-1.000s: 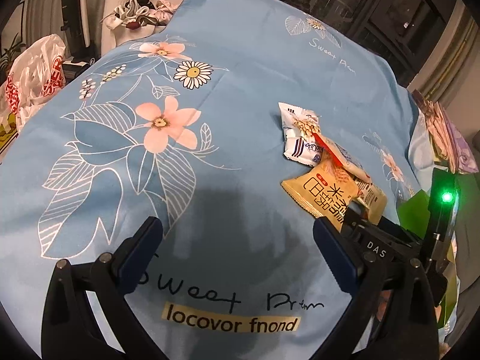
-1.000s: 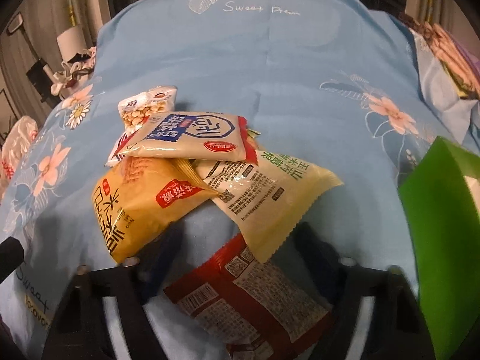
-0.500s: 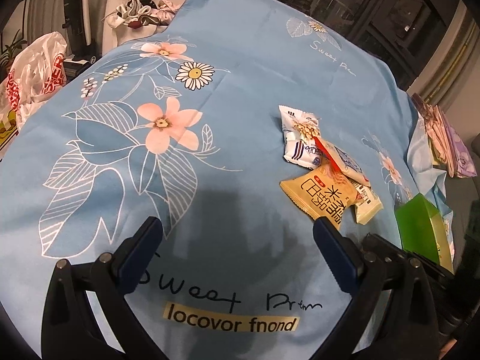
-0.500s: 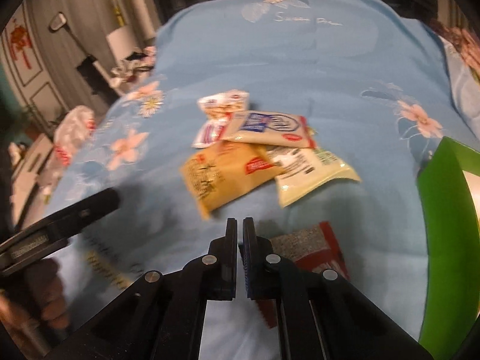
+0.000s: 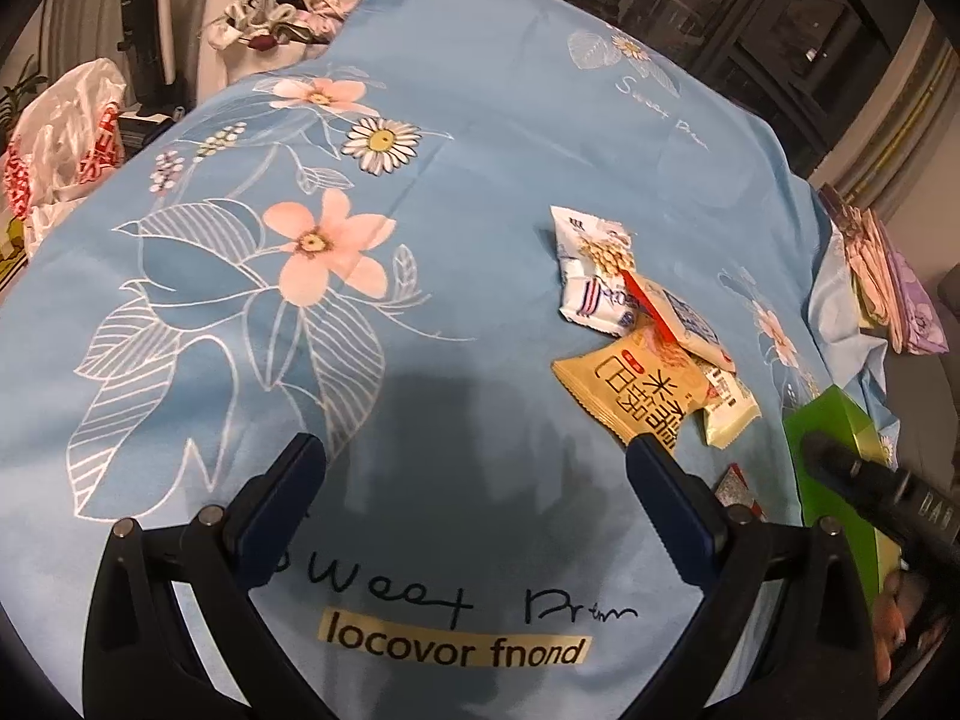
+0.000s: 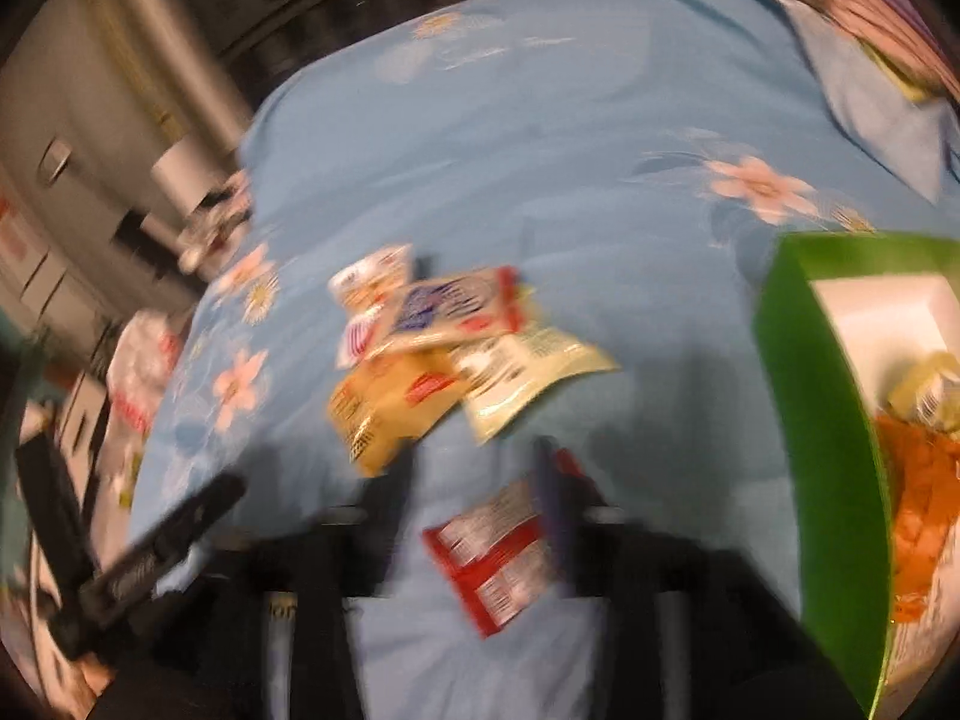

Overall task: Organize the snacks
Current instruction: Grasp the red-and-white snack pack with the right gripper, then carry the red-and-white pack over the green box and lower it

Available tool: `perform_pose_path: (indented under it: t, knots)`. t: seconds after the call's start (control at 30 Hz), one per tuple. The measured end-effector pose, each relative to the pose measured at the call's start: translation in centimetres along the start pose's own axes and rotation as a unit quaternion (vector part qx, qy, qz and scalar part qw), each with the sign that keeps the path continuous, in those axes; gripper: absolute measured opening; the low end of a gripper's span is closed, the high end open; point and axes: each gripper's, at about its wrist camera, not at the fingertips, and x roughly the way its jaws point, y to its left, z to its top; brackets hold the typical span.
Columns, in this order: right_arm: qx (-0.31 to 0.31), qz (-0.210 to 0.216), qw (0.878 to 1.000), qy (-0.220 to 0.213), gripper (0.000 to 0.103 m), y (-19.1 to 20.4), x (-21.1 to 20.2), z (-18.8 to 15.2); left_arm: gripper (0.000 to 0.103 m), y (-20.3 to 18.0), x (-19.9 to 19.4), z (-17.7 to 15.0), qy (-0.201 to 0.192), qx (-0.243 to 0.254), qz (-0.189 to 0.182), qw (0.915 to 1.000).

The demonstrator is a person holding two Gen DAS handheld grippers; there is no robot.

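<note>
The left gripper [image 5: 474, 474] hangs wide open and empty over the blue floral bedspread [image 5: 480, 192], while the right gripper [image 6: 480, 480], blurred, stands parted around the red snack packet [image 6: 498, 552], which lies beside the green box [image 6: 810, 420], the yellow packet [image 6: 384, 408] and other snacks piled just beyond.

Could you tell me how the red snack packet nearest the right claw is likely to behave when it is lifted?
The red packet looks thin and flat, so probably light and floppy. Its film seems glossy, so it may slip.
</note>
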Motion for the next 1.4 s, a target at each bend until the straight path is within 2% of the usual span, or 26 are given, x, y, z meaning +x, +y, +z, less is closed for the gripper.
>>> perform_pose_path:
  t: [0.03, 0.07, 0.1, 0.23, 0.37, 0.43, 0.5, 0.57, 0.7, 0.83, 0.87, 1.0, 1.13, 1.23, 1.27, 1.4]
  knots:
    - [0.013, 0.001, 1.0, -0.01, 0.079, -0.5, 0.0, 0.4, 0.1, -0.1, 0.2, 0.0, 0.003, 0.0, -0.002, 1.0]
    - [0.024, 0.006, 1.0, -0.016, 0.082, -0.9, 0.3, 0.7, 0.1, -0.2, 0.3, 0.0, 0.007, 0.0, -0.004, 1.0]
    - [0.029, 0.009, 0.999, -0.015, 0.082, -1.2, 0.8, 1.1, 0.1, -0.3, 0.6, -0.1, 0.012, 0.002, -0.004, 0.9999]
    - [0.012, -0.012, 0.999, 0.038, 0.082, -1.1, 3.9, 2.2, 0.1, -1.3, 1.1, -0.6, 0.036, 0.02, -0.021, 0.9989]
    - [-0.013, 0.012, 0.998, 0.065, 0.082, -1.3, 4.6, 1.6, 0.097, -2.5, 1.2, -1.3, 0.055, 0.039, -0.06, 0.9959]
    - [-0.017, 0.017, 0.996, 0.082, 0.08, -1.8, 5.1, 1.1, 0.094, -3.3, 1.4, -1.8, 0.062, 0.053, -0.072, 0.9941]
    - [-0.008, 0.022, 0.995, 0.097, 0.079, -2.3, 5.5, 0.5, 0.083, -4.2, 1.6, -2.7, 0.073, 0.068, -0.082, 0.9917]
    - [0.007, 0.038, 0.992, 0.116, 0.079, -3.0, 5.9, -0.1, 0.076, -4.9, 1.8, -3.3, 0.085, 0.08, -0.084, 0.9896]
    - [0.014, 0.065, 0.99, 0.127, 0.079, -2.8, 5.3, -1.0, 0.074, -5.8, 2.1, -4.0, 0.1, 0.094, -0.104, 0.985]
    - [0.026, 0.142, 0.977, 0.155, 0.079, -1.8, 5.4, -2.0, 0.07, -5.7, 2.2, -4.3, 0.102, 0.095, -0.107, 0.9844]
    - [0.022, 0.15, 0.976, 0.158, 0.078, -1.4, 5.6, -2.2, 0.068, -5.6, 2.3, -4.3, 0.103, 0.094, -0.108, 0.9844]
    - [0.022, 0.14, 0.977, 0.157, 0.076, -0.9, 6.2, -2.4, 0.066, -5.6, 2.6, -4.1, 0.102, 0.094, -0.111, 0.9841]
    - [0.016, 0.138, 0.978, 0.153, 0.067, -0.5, 6.4, -2.5, 0.062, -6.7, 2.7, -4.4, 0.095, 0.121, -0.104, 0.9827]
    - [0.007, 0.126, 0.981, 0.147, 0.066, 0.1, 6.4, -2.5, 0.054, -7.3, 2.9, -4.5, 0.092, 0.131, -0.108, 0.9812]
    - [0.006, 0.121, 0.982, 0.145, 0.065, 0.6, 6.5, -2.6, 0.048, -7.4, 3.0, -4.5, 0.093, 0.129, -0.112, 0.981]
    - [0.001, 0.105, 0.985, 0.138, 0.056, 0.8, 6.1, -2.6, 0.045, -7.2, 2.7, -4.4, 0.092, 0.124, -0.117, 0.981]
